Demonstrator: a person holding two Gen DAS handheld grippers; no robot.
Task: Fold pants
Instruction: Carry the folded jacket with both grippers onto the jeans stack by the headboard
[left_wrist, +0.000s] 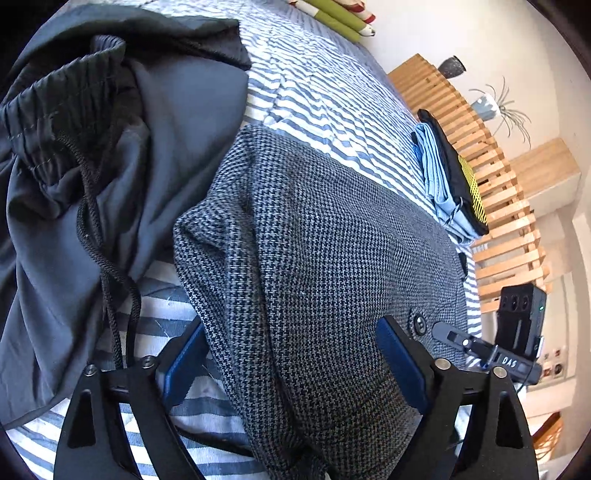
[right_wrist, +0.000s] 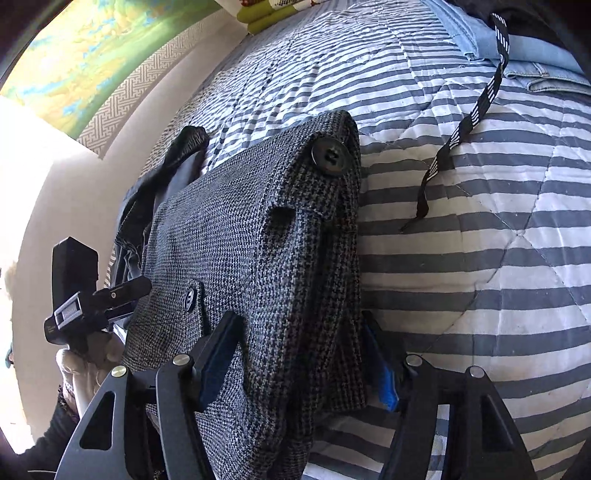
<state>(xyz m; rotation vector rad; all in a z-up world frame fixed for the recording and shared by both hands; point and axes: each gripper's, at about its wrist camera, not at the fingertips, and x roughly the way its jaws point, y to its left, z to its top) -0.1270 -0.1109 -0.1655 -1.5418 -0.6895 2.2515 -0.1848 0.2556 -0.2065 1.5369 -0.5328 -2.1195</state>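
Grey houndstooth wool pants (left_wrist: 332, 258) on striped quilted bed (left_wrist: 325, 96). Left claw (left_wrist: 295, 365) and right claw (right_wrist: 299, 362) each straddle an edge, pads apart, probably positioned for the next fold.

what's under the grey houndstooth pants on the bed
The houndstooth pants lie on the striped quilt, which shows all around them. At their far edge a dark garment pokes out from underneath. How far it runs beneath is covered.
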